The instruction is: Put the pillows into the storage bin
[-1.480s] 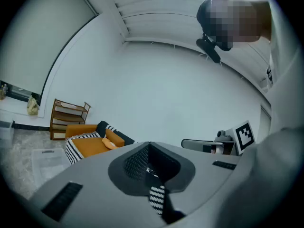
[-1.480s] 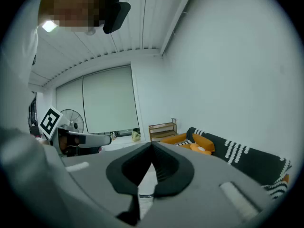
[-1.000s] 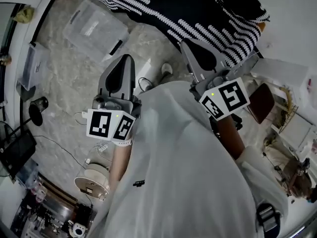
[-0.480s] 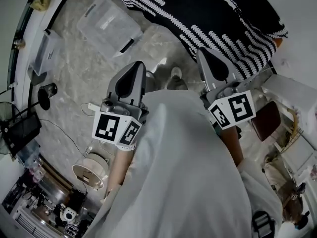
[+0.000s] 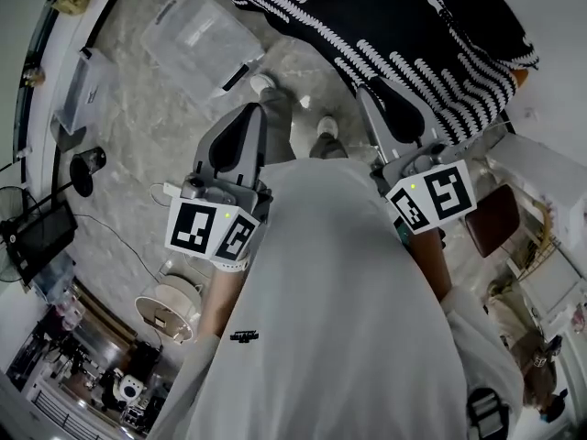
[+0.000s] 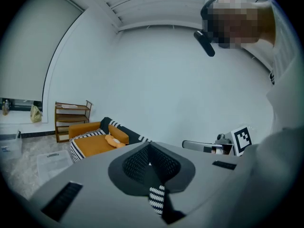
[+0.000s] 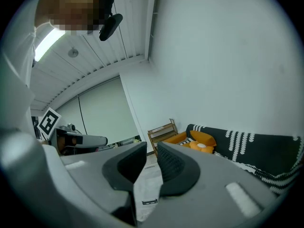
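The clear plastic storage bin stands on the marble floor at the upper left of the head view. Orange pillows lie on the sofa, which is draped with a black-and-white striped throw. A small orange plush rests against one pillow. My left gripper is held in the air, shut and empty. My right gripper points toward the sofa; its jaws have just been opening, stand slightly apart, and hold nothing.
A wooden shelf stands left of the sofa. The person's shoes are on the floor ahead of the grippers. Cables, a filament spool and gear crowd the lower left. A brown stool is at the right.
Both grippers have shifted a little forward and lower. The person's shoes now show farther ahead, nearer the bin. A narrow gap cannot be judged from the earlier head frames.
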The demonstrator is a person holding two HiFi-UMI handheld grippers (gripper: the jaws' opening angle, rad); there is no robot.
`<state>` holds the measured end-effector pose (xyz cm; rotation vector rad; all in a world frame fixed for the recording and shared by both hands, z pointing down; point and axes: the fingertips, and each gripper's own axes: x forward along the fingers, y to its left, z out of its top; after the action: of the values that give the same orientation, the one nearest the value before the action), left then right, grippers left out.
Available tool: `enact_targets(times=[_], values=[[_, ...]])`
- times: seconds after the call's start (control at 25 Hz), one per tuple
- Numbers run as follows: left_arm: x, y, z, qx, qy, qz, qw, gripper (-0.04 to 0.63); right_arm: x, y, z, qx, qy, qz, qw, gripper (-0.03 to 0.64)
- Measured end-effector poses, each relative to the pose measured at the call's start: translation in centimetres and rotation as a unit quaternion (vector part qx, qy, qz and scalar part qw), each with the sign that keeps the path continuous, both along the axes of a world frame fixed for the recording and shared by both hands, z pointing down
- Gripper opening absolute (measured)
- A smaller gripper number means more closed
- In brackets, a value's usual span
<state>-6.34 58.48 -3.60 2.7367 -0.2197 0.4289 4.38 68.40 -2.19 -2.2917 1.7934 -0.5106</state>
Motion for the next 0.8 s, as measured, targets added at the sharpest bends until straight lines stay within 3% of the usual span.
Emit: enact_targets(times=[0.4,0.8], values=[[2.4,-7.4,0.5,-0.022,0.029,-0.030,0.9989,0.009,2.3,-6.8,-0.3,-0.018,0.017,-0.017,1.000,0.091],[5.0,-20.4,-1.7,-0.034,0.066,-0.032,0.9967,0.009,5.2,-19.6,-3.4,-0.027,0.048,-0.011,0.998,0.098]])
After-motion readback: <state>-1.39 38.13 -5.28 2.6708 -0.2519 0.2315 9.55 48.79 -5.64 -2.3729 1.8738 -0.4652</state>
